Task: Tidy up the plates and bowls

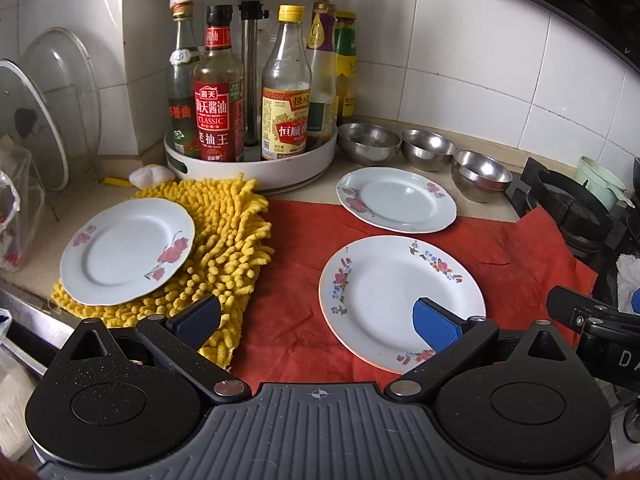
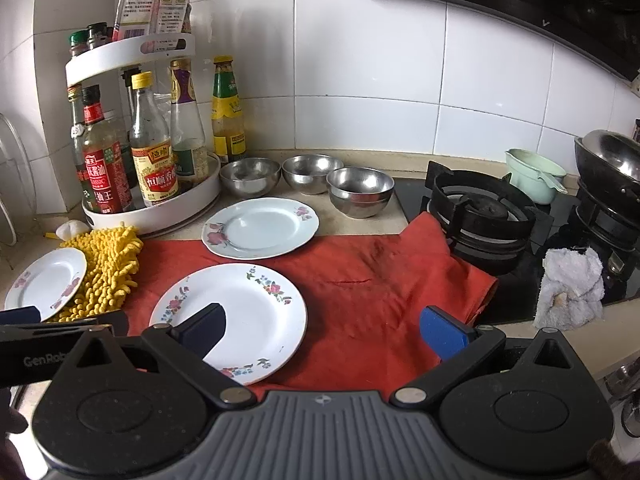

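Three flowered white plates lie on the counter. The near plate (image 1: pixel 400 300) (image 2: pixel 240 316) rests on a red cloth (image 1: pixel 304 264). A far plate (image 1: pixel 396 205) (image 2: pixel 260 227) sits at the cloth's back edge. The left plate (image 1: pixel 126 250) (image 2: pixel 46 282) lies on a yellow chenille mitt (image 1: pixel 228 240). Three steel bowls (image 1: pixel 368 142) (image 1: pixel 427 149) (image 1: pixel 480 174) stand in a row by the wall, also in the right wrist view (image 2: pixel 250 176) (image 2: pixel 312 172) (image 2: pixel 360 190). My left gripper (image 1: pixel 318 326) is open above the cloth's near edge, and its right pad overlaps the near plate. My right gripper (image 2: pixel 324 330) is open and empty over the cloth.
A white two-tier turntable (image 1: pixel 256 168) (image 2: pixel 160 216) of sauce bottles stands at the back left. Glass lids (image 1: pixel 44 120) lean at the far left. A gas stove (image 2: pixel 480 216) with a wok (image 2: pixel 612 160), a green cup (image 2: pixel 532 174) and a white rag (image 2: pixel 570 286) is at the right.
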The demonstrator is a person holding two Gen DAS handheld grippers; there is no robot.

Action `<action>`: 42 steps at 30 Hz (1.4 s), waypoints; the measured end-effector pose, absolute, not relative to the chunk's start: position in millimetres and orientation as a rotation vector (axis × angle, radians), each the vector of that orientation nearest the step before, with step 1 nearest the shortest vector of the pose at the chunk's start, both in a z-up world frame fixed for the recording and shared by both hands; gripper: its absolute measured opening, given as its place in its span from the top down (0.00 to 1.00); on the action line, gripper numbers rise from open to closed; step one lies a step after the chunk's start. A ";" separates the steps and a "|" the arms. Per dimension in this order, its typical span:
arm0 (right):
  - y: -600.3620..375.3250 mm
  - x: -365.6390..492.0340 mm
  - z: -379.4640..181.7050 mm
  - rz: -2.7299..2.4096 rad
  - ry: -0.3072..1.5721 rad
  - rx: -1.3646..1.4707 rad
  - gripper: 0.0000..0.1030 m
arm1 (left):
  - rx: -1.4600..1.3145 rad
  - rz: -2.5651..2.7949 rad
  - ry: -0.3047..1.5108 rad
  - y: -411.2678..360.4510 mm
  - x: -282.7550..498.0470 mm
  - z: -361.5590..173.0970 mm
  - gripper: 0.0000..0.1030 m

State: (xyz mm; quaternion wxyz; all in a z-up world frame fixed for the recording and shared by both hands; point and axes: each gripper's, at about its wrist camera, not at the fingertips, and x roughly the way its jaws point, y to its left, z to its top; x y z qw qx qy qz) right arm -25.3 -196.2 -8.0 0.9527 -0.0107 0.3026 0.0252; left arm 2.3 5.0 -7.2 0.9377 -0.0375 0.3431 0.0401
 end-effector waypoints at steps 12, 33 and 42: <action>-195.7 -20.5 -10.9 0.042 0.632 -0.022 0.02 | -0.078 0.075 0.717 6.9 4.4 -8.2 0.00; -192.2 -19.9 -14.2 0.043 0.651 -0.018 0.02 | -0.073 0.066 0.732 7.7 3.4 -11.4 0.00; -190.4 -19.2 -15.1 0.045 0.656 -0.020 0.02 | -0.067 0.058 0.738 8.3 3.4 -13.4 0.00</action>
